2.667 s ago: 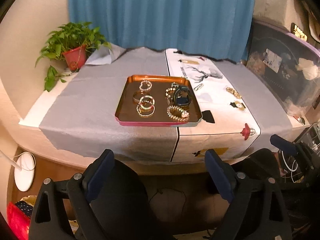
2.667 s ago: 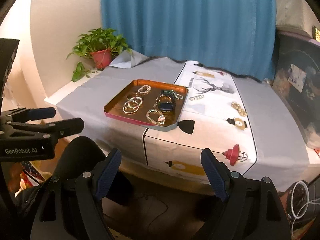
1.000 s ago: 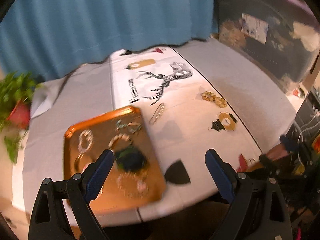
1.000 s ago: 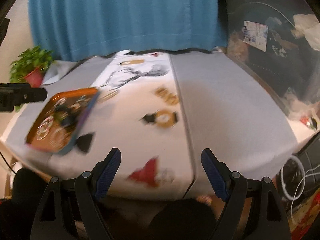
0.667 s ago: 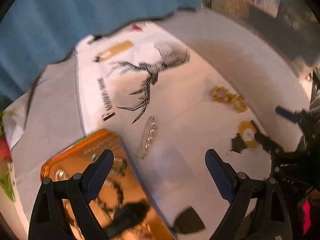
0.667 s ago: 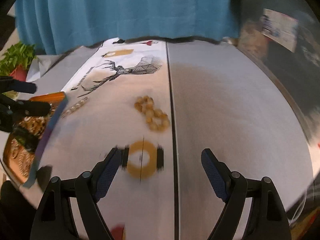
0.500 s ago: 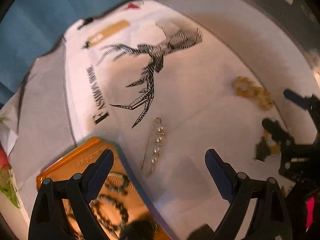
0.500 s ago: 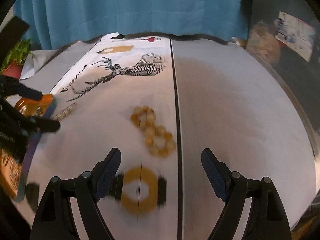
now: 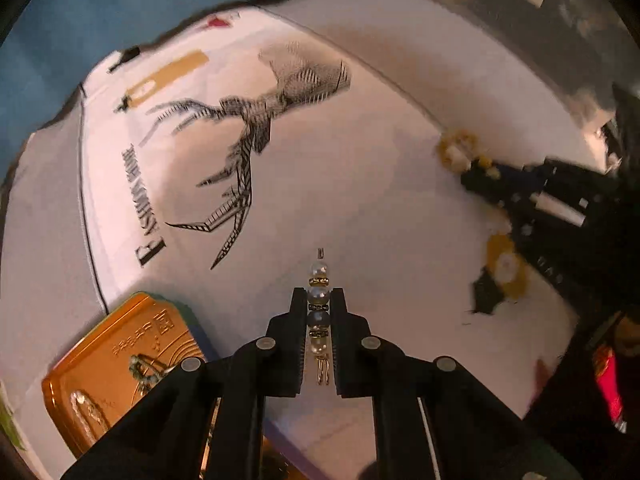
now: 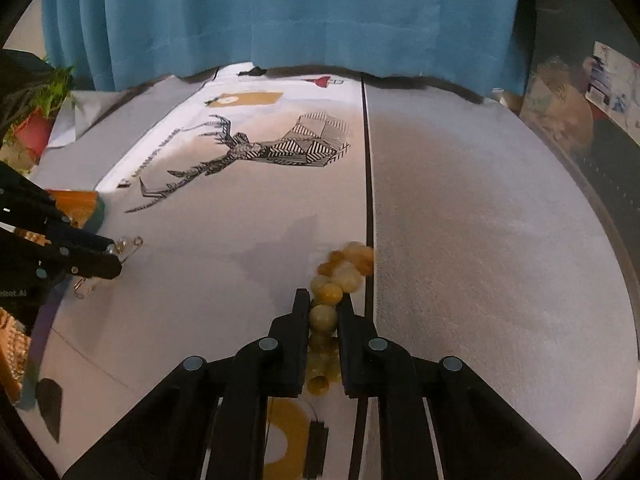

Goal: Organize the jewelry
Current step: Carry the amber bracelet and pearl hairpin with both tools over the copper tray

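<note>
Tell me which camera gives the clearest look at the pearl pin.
The left wrist view: the pearl pin lies sharp and centred between the left tongs, shut on it. The right wrist view shows only its wire ends at the left edge, mostly hidden by those tongs.

Both grippers, left (image 9: 319, 310) and right (image 10: 323, 310), were matte black, with ribbed inner finger pads and round silver pivot screws.

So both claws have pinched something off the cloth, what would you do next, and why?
Probably lift both straight up a little. The left gripper has just closed on the pearl pin, the right gripper on the yellow bead bracelet, yet both pieces seem to lie on the tablecloth; the orange tray sits beside the left one.
</note>
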### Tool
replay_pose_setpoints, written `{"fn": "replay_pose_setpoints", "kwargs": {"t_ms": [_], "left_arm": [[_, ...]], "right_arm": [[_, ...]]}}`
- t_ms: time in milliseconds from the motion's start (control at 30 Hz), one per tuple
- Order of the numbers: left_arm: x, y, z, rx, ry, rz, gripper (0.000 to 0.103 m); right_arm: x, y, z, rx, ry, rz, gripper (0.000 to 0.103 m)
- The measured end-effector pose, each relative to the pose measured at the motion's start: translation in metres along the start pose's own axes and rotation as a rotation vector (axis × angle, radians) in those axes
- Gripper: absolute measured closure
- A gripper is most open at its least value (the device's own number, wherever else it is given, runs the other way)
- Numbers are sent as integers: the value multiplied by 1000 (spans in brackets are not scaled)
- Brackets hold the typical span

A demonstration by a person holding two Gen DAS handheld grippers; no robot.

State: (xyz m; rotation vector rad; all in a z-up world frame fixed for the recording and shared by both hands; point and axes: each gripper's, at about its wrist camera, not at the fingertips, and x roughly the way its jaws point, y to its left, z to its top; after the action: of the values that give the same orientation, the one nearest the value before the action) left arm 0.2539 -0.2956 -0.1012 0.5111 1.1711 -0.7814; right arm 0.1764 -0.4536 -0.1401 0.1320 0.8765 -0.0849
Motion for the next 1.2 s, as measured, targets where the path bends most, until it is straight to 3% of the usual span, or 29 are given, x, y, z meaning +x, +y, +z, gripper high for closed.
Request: {"fn": "replay_pose_setpoints", "kwargs": {"t_ms": [200,500,633,833,1200], "left_arm": [[-55,-15,-14,-30,-119,-11,94],[-124,-36,-50,-83,-267,64,94],[-148,-47,-87,-125,-311,108,94],[-175,-63,-160,-191,-351,154,94],[-204,-90,-287,-279,-387,199,94]], "right_arm": [[-50,-1,1,32,-83,17,89],[-137,17,-9,23,-169,16,89],[-177,35,-27,4,-198,27,89],[-233,68,-80,-1,-205,77,89],[-284,147,-177,-71,-121,186,89]]}}
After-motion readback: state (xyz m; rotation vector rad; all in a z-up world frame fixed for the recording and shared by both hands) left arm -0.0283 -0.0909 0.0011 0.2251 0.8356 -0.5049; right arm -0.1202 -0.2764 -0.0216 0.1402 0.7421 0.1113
